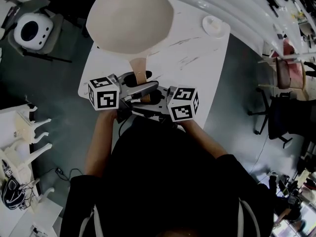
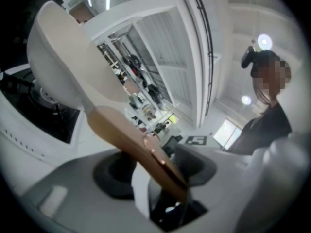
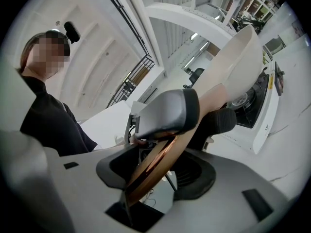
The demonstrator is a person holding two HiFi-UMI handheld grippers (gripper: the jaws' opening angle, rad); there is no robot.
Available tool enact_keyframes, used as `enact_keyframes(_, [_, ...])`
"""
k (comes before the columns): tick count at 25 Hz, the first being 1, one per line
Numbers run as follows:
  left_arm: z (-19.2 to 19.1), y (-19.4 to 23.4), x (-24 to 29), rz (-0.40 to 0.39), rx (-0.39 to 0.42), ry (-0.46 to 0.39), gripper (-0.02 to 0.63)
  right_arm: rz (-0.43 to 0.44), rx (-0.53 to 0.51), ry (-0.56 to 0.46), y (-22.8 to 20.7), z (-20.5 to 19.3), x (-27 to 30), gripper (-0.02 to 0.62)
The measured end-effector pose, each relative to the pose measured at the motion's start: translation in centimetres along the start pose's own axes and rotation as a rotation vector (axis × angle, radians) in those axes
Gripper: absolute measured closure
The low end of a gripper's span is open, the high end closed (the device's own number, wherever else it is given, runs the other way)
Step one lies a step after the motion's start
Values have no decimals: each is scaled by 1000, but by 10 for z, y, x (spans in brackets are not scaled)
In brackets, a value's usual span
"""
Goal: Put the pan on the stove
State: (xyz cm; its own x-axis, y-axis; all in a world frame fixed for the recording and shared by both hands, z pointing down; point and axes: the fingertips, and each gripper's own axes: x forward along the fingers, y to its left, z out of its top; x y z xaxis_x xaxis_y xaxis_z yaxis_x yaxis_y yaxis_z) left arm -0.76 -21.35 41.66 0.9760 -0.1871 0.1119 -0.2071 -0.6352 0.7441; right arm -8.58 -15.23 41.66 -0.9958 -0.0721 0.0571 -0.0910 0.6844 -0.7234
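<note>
Smooth cream round pan (image 1: pixel 129 19), flat glossy brown handle (image 2: pixel 126 135) clamped by left gripper (image 2: pixel 160 173) and right gripper (image 3: pixel 155 165); long axis runs away past fingertips.

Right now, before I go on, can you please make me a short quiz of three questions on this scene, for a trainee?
1. Which part of the pan do the left gripper and the right gripper clamp? A) rim B) handle C) bottom
2. True or false: the pan does not yet rest on the stove.
3. Fill in: in the head view, a white ____ lies below the pan.
Key: 1 B; 2 true; 3 table.
</note>
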Motion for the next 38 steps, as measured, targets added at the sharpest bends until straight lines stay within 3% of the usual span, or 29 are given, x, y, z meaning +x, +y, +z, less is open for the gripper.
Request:
enact_keyframes(20, [-1,25,-10,20,-91,-55,362,21,66,68,-16,-5,12,385])
enact_keyframes(33, [-4,30,-9,18,-102,-66,362,16,94,84,-21,-10,12,385])
enact_keyframes(38, [-5,31,-10,29,-89,-71,334,-17,71,81,-23,-8,10,376])
